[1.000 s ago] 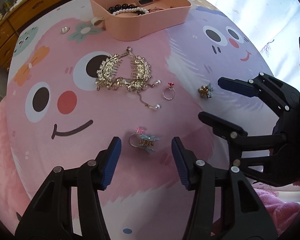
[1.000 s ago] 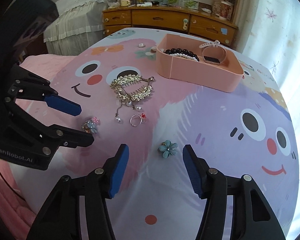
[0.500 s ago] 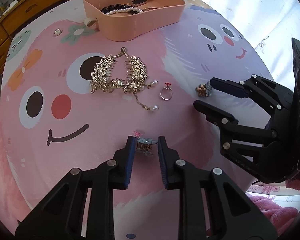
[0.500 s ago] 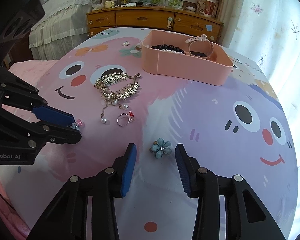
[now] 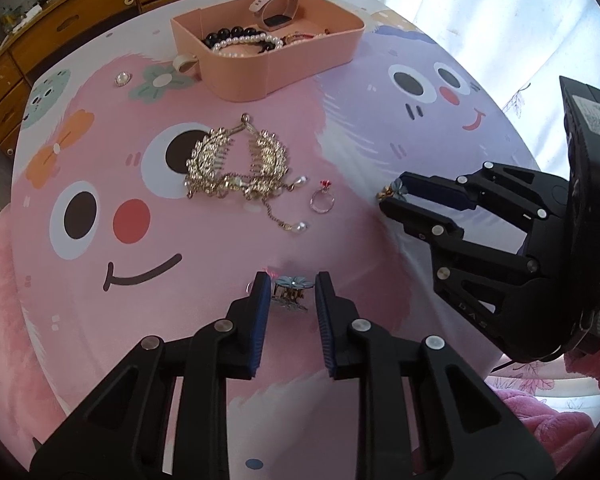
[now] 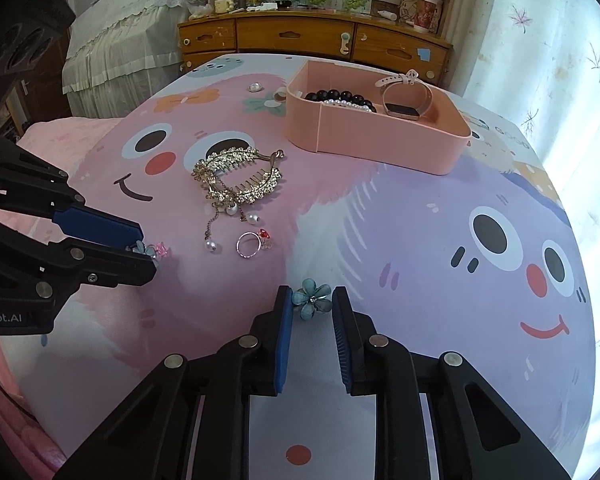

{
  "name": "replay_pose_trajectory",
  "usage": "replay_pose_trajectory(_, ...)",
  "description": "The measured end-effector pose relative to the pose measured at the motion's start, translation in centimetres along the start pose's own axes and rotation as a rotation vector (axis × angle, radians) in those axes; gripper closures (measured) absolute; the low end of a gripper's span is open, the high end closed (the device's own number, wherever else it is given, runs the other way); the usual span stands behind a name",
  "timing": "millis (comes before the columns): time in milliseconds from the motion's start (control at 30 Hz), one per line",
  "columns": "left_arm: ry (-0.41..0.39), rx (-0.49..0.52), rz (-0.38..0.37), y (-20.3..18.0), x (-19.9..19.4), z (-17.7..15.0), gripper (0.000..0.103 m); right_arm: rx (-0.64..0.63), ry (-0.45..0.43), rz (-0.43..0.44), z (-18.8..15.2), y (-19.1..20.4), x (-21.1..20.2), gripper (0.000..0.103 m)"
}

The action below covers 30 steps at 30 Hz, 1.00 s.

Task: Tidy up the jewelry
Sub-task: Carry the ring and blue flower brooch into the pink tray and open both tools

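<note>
A blue flower clip [image 5: 291, 294] with a gold base lies on the cartoon tablecloth, and my left gripper [image 5: 292, 278] is shut on it, pointing steeply down. The right wrist view shows the same gripper [image 6: 146, 252] at the left with that clip [image 6: 141, 247] between its fingers. My right gripper [image 6: 312, 292] is closing on a teal flower ornament [image 6: 312, 303], and both pads touch its petals. A pink tray [image 5: 300, 68] at the far side holds bead bracelets and a watch.
A gold leaf hair comb [image 5: 236, 164] with pearl drops and a ring with a red stone [image 5: 323, 201] lie between the grippers and the tray. A pearl brooch [image 5: 122, 79] and a small beige loop [image 5: 184, 63] sit left of the tray. Wooden drawers stand behind.
Both grippers went from wide open to closed around their flowers. The left had closed half a second ago and stayed; the right kept narrowing until now.
</note>
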State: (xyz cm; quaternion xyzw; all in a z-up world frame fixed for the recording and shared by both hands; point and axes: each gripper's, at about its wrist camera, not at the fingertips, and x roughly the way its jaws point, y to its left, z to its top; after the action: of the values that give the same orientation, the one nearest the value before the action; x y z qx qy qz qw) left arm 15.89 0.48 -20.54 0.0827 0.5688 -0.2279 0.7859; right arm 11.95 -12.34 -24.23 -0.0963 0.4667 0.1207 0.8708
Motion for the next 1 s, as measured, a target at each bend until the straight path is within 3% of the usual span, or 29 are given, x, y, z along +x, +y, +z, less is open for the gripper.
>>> replay_pose_trajectory(333,-0.107,-0.057,-0.047,-0.4,-4.0,4.2,0.083,0.021,-0.062,0.008,2.8,-1.6,-2.8,0.083)
replay_pose_trajectory(567,-0.162,-0.111,-0.023,0.2,-5.9,8.5,0.083,-0.021,-0.122,0.009,6.9,-2.7,-5.1,0.083)
replay_pose_trajectory(767,-0.258,-0.192,-0.039,1.3,-7.2,12.3,0.083,-0.027,-0.145,0.010,10.8,-3.8,-5.9,0.083)
replay_pose_trajectory(867,-0.304,-0.247,-0.082,2.3,-7.6,14.4,0.083,-0.023,-0.171,0.004,12.4,-4.5,-6.1,0.083)
replay_pose_trajectory(1000,-0.366,-0.269,-0.061,2.9,-7.9,17.3,0.083,0.008,-0.204,0.004,14.6,-6.0,-6.0,0.083)
